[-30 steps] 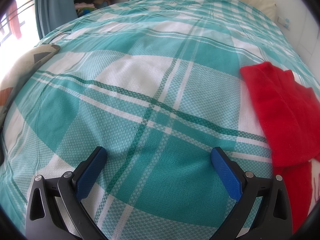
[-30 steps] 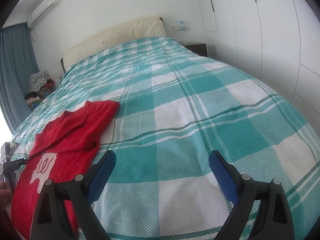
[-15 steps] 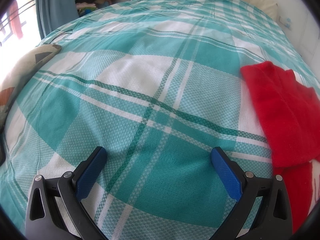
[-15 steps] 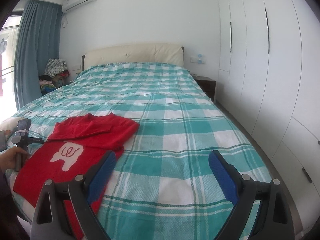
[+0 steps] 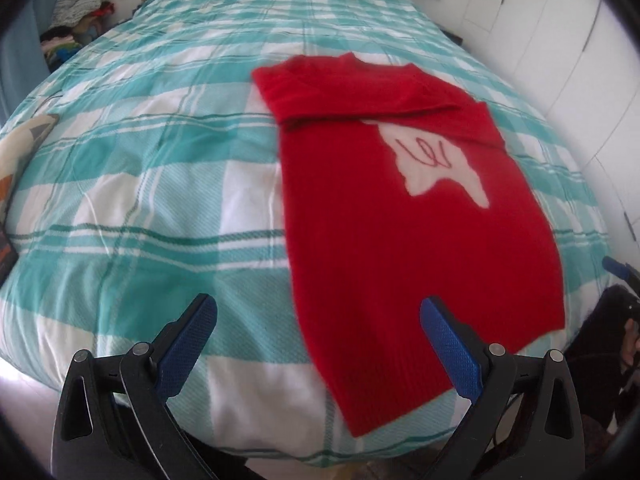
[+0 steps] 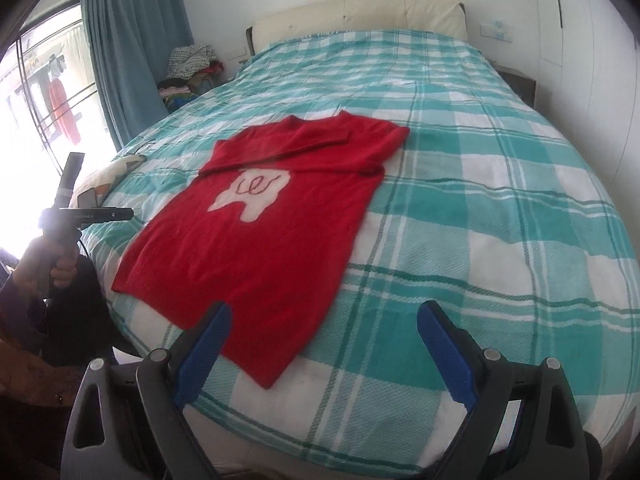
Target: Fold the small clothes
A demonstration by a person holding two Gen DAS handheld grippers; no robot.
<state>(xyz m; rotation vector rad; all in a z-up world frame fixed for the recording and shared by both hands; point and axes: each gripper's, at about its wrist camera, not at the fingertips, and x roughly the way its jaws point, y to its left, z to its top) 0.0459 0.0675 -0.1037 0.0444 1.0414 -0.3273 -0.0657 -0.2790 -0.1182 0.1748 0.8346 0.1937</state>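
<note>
Red sweater (image 6: 264, 236) flat on the plaid bed (image 6: 500, 208), near the foot edge — sleeves folded across the chest, white patch (image 6: 252, 192) face up, hem toward the cameras. Left gripper (image 5: 318, 344) spread wide, empty, above the sweater's hem corner, not touching. Right gripper (image 6: 322, 344) also wide and empty, hovering over the hem's other side. Hand (image 6: 44, 260) at far left gripping a handle — curtain (image 6: 132, 40) behind.

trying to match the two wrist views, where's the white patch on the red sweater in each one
Left wrist: the white patch sits right of centre, in the sweater's upper half.
Right wrist: the white patch sits left of centre, below the folded sleeves.
Shared landmark: the clothes pile beside the headboard.
</note>
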